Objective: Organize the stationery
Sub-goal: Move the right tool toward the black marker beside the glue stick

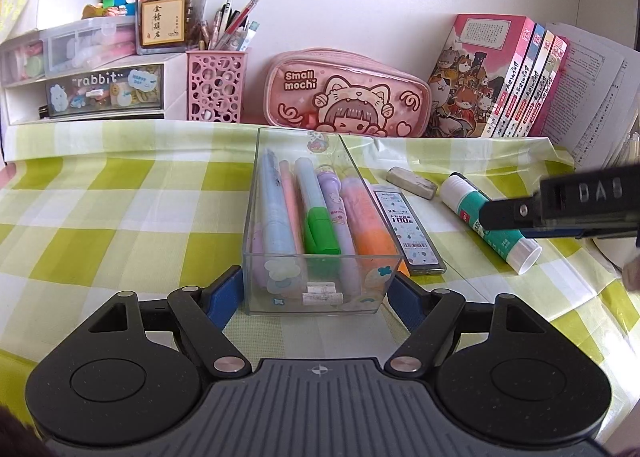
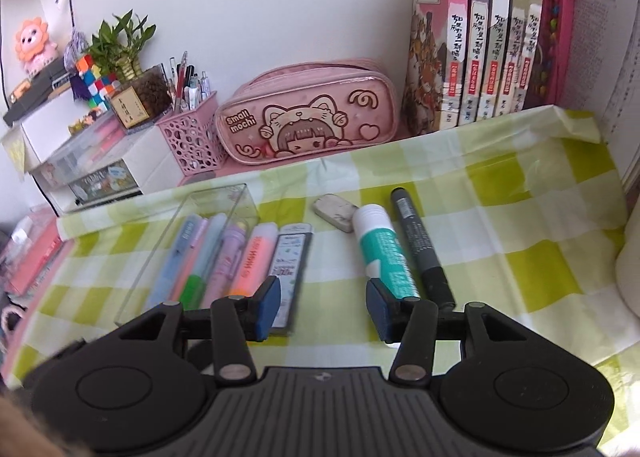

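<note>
My left tongs [image 1: 320,289] clamp the clear box [image 1: 320,225]; right tongs [image 2: 323,307] apart, empty, near the glue stick [image 2: 382,249].

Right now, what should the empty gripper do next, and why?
Probably ease the right gripper toward the glue stick and close on it: its jaws are open and empty, the glue lies loose outside the clear box, and the left gripper already clamps that box.

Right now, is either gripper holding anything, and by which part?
The left gripper clamps the clear box by its two long side walls at the near end. The right gripper is open and holds nothing, only cloth between its pads.
</note>
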The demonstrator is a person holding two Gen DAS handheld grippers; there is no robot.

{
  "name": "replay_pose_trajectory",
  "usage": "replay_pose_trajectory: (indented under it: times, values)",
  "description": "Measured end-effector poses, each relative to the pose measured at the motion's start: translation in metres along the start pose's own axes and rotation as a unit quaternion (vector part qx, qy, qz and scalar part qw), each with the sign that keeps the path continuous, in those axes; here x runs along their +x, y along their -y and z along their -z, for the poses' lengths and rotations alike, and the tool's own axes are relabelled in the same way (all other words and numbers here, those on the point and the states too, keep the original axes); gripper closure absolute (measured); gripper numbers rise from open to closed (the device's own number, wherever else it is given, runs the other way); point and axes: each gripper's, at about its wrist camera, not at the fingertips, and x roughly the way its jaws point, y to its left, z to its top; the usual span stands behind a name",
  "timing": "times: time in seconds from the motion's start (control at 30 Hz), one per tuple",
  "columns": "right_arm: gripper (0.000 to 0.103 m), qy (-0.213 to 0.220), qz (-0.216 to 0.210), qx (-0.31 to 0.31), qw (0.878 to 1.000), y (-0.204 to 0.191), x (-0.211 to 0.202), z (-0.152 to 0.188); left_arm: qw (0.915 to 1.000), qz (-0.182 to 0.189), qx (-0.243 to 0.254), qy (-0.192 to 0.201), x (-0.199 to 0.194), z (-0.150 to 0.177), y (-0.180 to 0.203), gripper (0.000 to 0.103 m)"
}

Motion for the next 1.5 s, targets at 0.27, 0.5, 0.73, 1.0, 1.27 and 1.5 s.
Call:
replay_pose_trajectory:
  times: [0.27,0.5,0.73,1.0,1.27,1.5]
  values:
    - [0.032,0.024,0.053,-0.058,0.997,-0.004,0.001,0.011,1.0000,0.000,0.001,0.000,0.000,0.000,0.000,0.027]
    - [0.032,0.023,0.076,-0.070,0.994,-0.004,0.010,0.010,1.0000,-0.001,0.002,-0.001,0.000,0.000,0.001,0.027]
    - [0.033,0.023,0.116,-0.082,0.990,0.001,0.025,0.011,1.0000,-0.003,0.005,-0.001,0.001,0.000,0.002,0.027]
    - [0.045,0.032,0.131,-0.096,0.986,0.003,0.027,0.012,1.0000,-0.004,0.007,-0.002,0.001,0.000,0.002,0.027]
    - [0.048,0.018,0.108,-0.065,0.992,0.013,0.017,0.011,1.0000,-0.004,0.008,-0.002,0.001,0.000,0.002,0.027]
    - [0.048,-0.016,0.074,-0.012,0.997,0.028,0.006,0.008,1.0000,-0.003,0.008,-0.002,0.001,0.000,0.002,0.027]
